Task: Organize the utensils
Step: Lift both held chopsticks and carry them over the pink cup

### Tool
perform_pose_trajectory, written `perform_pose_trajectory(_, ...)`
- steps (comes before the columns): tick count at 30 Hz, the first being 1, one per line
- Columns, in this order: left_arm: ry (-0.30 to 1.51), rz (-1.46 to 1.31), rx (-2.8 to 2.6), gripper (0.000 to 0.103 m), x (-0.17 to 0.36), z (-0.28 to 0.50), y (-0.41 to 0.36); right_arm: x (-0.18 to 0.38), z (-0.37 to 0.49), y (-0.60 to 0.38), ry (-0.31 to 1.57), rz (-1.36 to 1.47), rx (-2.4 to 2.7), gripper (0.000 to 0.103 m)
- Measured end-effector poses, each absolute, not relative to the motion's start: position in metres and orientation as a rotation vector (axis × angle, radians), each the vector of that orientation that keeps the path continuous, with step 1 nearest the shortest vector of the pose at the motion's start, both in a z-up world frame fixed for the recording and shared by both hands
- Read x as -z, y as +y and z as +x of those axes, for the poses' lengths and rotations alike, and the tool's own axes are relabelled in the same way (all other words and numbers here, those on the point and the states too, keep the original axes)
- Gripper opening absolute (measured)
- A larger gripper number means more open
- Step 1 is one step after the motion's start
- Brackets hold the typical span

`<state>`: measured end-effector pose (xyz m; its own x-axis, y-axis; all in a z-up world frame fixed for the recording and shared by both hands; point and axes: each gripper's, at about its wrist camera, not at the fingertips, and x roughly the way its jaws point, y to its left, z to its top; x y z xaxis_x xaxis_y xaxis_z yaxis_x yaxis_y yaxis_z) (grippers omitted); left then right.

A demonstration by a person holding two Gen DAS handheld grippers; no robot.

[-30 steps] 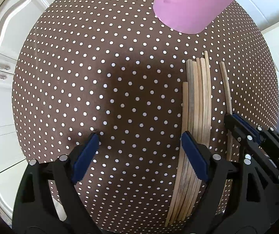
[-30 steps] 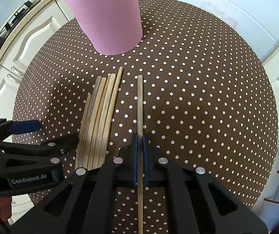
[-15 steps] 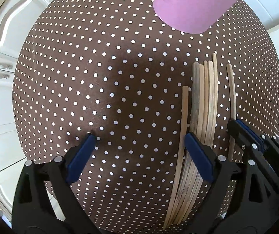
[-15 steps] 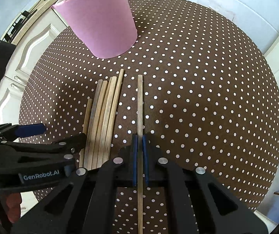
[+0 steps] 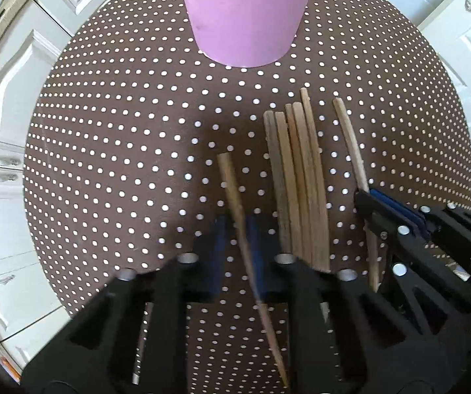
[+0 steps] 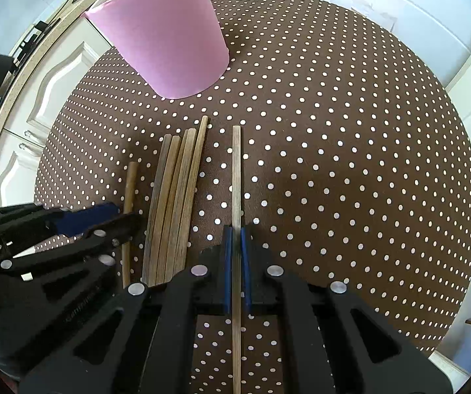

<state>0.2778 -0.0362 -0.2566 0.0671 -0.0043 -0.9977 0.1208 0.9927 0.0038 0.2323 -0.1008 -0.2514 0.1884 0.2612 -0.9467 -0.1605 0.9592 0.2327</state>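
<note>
The left gripper [image 5: 237, 243] has just been closing and pinches one chopstick [image 5: 232, 190]; the right gripper [image 6: 236, 256] clamps another chopstick [image 6: 236, 170]; the pink cup's [image 6: 166, 39] inside is hidden.

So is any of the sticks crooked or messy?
One is. The chopstick pinched in the left gripper sits tilted and apart from the neat bundle. The right gripper holds another chopstick straight.
</note>
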Motion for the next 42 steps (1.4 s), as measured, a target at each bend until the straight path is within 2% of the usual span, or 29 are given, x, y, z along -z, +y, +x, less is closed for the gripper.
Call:
perform_pose_trajectory(13,1.466,-0.002,0.112,0.006,0.262,0.267,0.006,0.249,0.239,-0.106,1.364,0.096,-0.283,0.004)
perform_pose_trajectory(20,1.413,-0.033,0.103,0.006,0.248,0.263,0.016,0.231,0.246,-0.110,1.321,0.110,-0.299,0.004)
perform_pose_trajectory(35,1.273,-0.074,0.083,0.006,0.185,0.266,0.068,0.161,0.260,-0.119,1.097,0.145,-0.305,0.004)
perform_pose_trajectory(42,1.210,-0.076,0.075,0.006,0.149,0.272,0.057,0.132,0.265,-0.127,1.003,0.143,-0.291,0.004)
